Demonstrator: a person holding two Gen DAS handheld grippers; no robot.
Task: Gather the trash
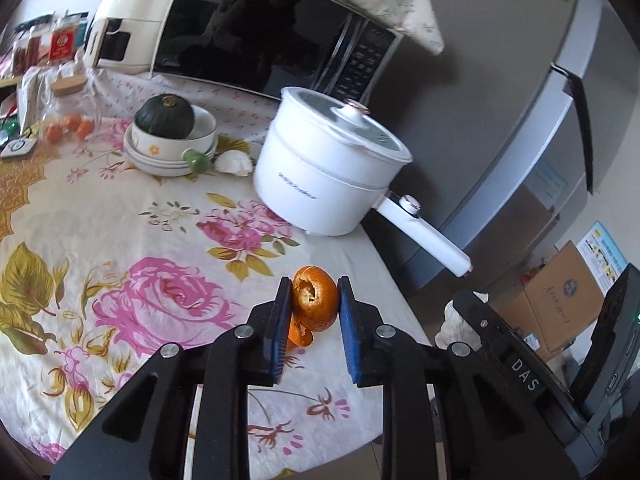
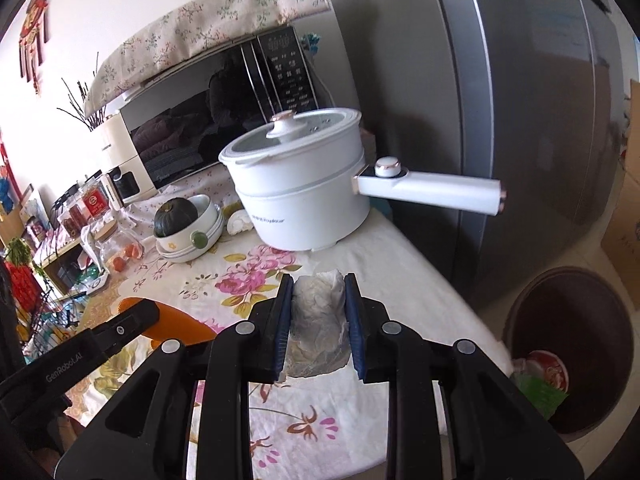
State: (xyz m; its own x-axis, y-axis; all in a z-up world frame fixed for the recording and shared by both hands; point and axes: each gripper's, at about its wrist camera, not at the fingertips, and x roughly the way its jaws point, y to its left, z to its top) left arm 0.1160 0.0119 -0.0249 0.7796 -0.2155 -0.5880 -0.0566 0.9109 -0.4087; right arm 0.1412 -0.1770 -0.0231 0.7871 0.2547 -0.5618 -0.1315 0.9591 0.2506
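My left gripper [image 1: 314, 286] is shut on an orange peel [image 1: 314, 300], held just above the floral tablecloth [image 1: 120, 240] near the table's right edge. My right gripper [image 2: 319, 282] is shut on a crumpled white tissue [image 2: 318, 316] over the same cloth [image 2: 320, 420]. The right gripper's black body [image 1: 520, 360] shows at the lower right of the left wrist view. The left gripper's body [image 2: 72, 356] shows at the lower left of the right wrist view. A dark round trash bin [image 2: 576, 344] stands on the floor to the right, holding a red-and-white cup and green scraps.
A white electric pot [image 1: 324, 168] with a long handle stands ahead, also in the right wrist view [image 2: 304, 184]. Behind it are a microwave [image 1: 260, 28], stacked bowls with a dark squash [image 1: 166, 120], and a jar with small orange fruit [image 1: 66, 120]. A grey fridge [image 2: 520, 100] and cardboard box [image 1: 556, 300] are right.
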